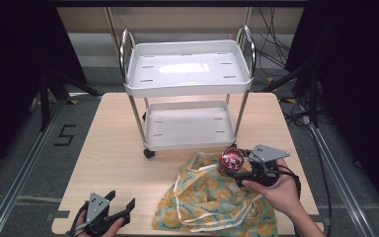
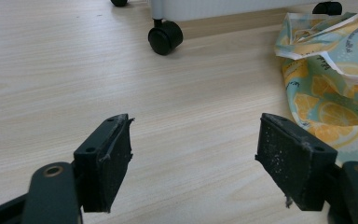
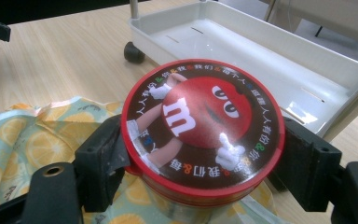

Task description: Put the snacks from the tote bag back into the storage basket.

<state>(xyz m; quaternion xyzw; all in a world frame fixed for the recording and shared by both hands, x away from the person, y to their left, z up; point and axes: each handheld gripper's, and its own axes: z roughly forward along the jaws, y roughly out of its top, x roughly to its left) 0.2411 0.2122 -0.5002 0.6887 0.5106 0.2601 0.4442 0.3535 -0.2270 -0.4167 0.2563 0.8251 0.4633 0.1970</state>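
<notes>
Two tiers of the white cart [image 1: 187,69] stand at twelve o'clock, the lemon-print bag [image 1: 212,202] at five, where the right gripper [image 3: 200,154] clamps a red candy tin [image 3: 203,126], seemingly bound for a tray, while the left gripper [image 2: 196,158] gapes empty at seven.

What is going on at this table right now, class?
A person works with tongs in each hand. The right tongs are shut on a round red candy tin, holding it above a lemon-print cloth bag just in front of a small white two-shelf cart. The left tongs sit open, holding nothing, low over the wooden table near the person's edge.
</notes>
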